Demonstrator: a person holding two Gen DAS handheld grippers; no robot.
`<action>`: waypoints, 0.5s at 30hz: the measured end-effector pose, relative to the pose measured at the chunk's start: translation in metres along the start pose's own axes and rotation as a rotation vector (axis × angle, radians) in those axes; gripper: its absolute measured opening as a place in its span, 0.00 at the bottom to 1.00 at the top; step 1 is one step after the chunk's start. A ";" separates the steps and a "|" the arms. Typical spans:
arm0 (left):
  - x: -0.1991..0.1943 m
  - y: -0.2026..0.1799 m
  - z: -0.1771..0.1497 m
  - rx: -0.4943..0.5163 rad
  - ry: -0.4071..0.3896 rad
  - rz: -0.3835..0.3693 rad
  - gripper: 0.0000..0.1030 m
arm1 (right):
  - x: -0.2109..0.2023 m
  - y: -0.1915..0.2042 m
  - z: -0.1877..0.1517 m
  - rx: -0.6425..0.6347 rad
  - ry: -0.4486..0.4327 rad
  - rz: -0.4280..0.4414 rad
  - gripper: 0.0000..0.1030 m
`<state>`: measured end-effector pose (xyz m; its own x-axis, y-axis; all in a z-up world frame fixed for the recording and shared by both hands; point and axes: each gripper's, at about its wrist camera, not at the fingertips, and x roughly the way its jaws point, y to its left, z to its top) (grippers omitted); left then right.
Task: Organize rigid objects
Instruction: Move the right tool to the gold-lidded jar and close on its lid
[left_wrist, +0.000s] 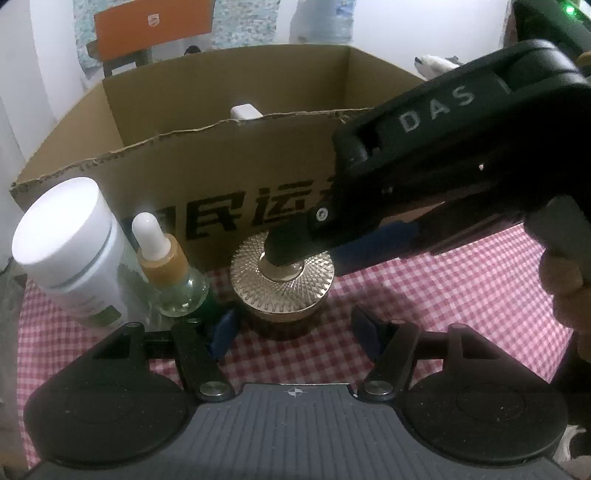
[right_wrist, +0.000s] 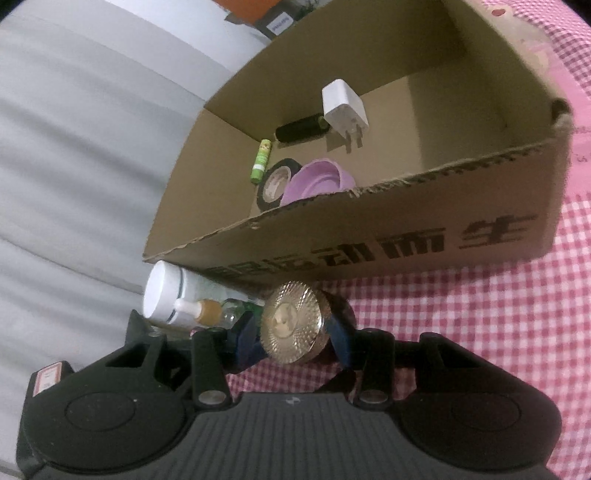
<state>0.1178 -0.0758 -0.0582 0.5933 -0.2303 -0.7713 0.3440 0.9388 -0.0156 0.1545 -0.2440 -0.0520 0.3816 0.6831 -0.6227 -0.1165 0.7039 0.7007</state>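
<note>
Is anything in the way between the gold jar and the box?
Only the cardboard box's own front wall stands between: the gold jar sits right before it on the checked cloth and must go over it.

A round jar (left_wrist: 282, 295) with a gold, knurled lid stands upright on the red-checked cloth (left_wrist: 461, 295), just before the open cardboard box (left_wrist: 236, 166)

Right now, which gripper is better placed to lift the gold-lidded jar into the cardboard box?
The right gripper. Its blue pads sit on both sides of the gold-lidded jar, at the lid. The left gripper is open, its pads clear of the jar. The cardboard box stands just behind.
</note>
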 end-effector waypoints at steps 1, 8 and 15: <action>0.001 -0.001 0.001 -0.005 0.001 -0.001 0.64 | 0.002 -0.001 0.001 0.003 0.003 -0.002 0.46; -0.001 -0.003 -0.002 -0.013 0.002 -0.019 0.64 | 0.003 -0.002 0.002 0.005 0.016 -0.021 0.46; -0.004 -0.014 -0.005 0.006 0.006 -0.047 0.64 | -0.005 -0.007 -0.001 0.016 0.013 -0.040 0.46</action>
<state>0.1068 -0.0863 -0.0579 0.5721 -0.2723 -0.7737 0.3754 0.9256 -0.0481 0.1523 -0.2517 -0.0544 0.3734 0.6569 -0.6550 -0.0866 0.7277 0.6804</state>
